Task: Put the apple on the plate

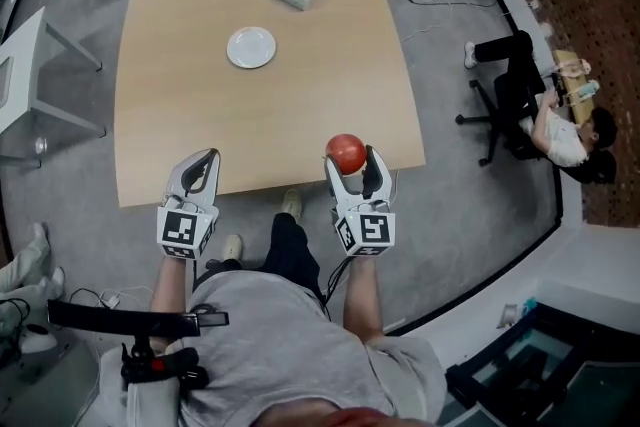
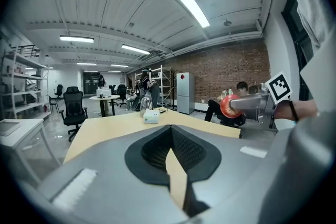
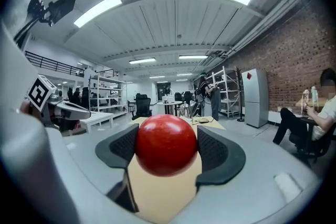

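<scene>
Done: my right hand-held gripper (image 1: 352,158) clamps the apple (image 1: 346,153).
To do: carry it to the plate (image 1: 251,47), well apart.
Left hand-held gripper (image 1: 203,163): closed, empty.

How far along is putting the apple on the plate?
Done: the right gripper holds the apple clamped by the near edge of the table. In hand: the carry. Left: bring it to the empty plate farther in and release. The left gripper is shut, empty.
</scene>
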